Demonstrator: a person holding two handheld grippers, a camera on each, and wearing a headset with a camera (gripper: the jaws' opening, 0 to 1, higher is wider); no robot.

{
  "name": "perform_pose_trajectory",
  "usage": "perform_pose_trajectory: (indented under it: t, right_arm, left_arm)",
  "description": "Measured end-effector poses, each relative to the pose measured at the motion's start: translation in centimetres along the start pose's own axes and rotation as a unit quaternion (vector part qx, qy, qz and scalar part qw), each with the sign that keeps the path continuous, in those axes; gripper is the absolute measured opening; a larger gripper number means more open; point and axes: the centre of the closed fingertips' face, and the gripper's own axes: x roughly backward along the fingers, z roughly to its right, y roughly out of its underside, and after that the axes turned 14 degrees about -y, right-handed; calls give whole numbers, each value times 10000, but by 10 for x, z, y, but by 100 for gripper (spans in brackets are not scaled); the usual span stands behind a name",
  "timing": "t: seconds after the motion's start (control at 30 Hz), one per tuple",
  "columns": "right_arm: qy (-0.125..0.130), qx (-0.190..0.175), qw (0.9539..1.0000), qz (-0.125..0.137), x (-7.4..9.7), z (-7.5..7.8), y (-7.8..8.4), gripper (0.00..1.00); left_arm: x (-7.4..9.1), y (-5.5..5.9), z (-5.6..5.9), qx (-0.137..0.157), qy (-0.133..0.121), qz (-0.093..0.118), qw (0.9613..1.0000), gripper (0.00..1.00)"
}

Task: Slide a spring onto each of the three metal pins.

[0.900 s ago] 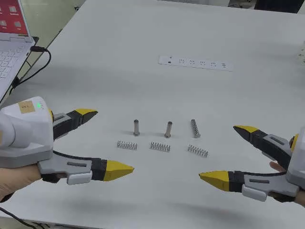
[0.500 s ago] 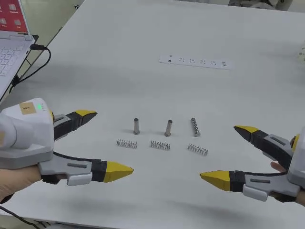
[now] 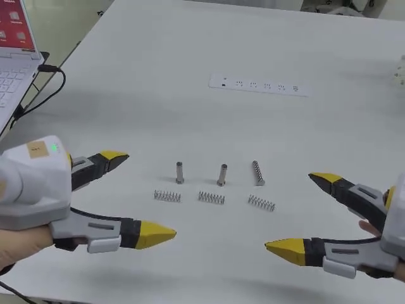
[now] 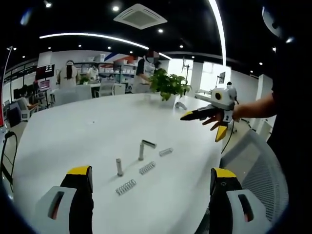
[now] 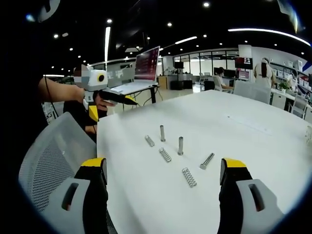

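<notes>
Two grippers hover nearest the person, low over the white table [image 3: 190,114]: the left gripper [image 3: 136,195] and the right gripper [image 3: 299,212]. Each has its jaws spread wide with nothing between them. They flank the work, apparently poised for a first pick. Just beyond them three springs lie flat in a row: the left spring [image 3: 167,196], the middle spring [image 3: 211,198] and the right spring [image 3: 261,202]. Each lies just in front of a pin, likely so that every spring pairs with the pin behind it. Behind that row the left pin [image 3: 180,172] and the middle pin [image 3: 222,175] stand upright and bare, ready to take a spring from above. The right pin [image 3: 257,172] lies on its side, as the right gripper view makes plain, so it probably needs holding or standing up first. The task looks not yet begun. Farther back a power strip [image 3: 258,85] lies well apart from the parts. A laptop [image 3: 12,63] sits at the table's left edge.
</notes>
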Motion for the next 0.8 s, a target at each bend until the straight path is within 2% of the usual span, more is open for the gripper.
perform_pose_trajectory:
  t: [0.37,0.47,0.8]
  right_arm:
    - [0,48,10000,-2,0,0,0,96]
    - [2,26,10000,-5,0,2,1,96]
    - [20,35,10000,-24,1,2,3,96]
  left_arm:
    - [2,0,-1,48,-9,7,10000,98]
    - [2,3,-4,47,-46,-37,10000,98]
    - [3,5,-4,56,-41,-27,10000,98]
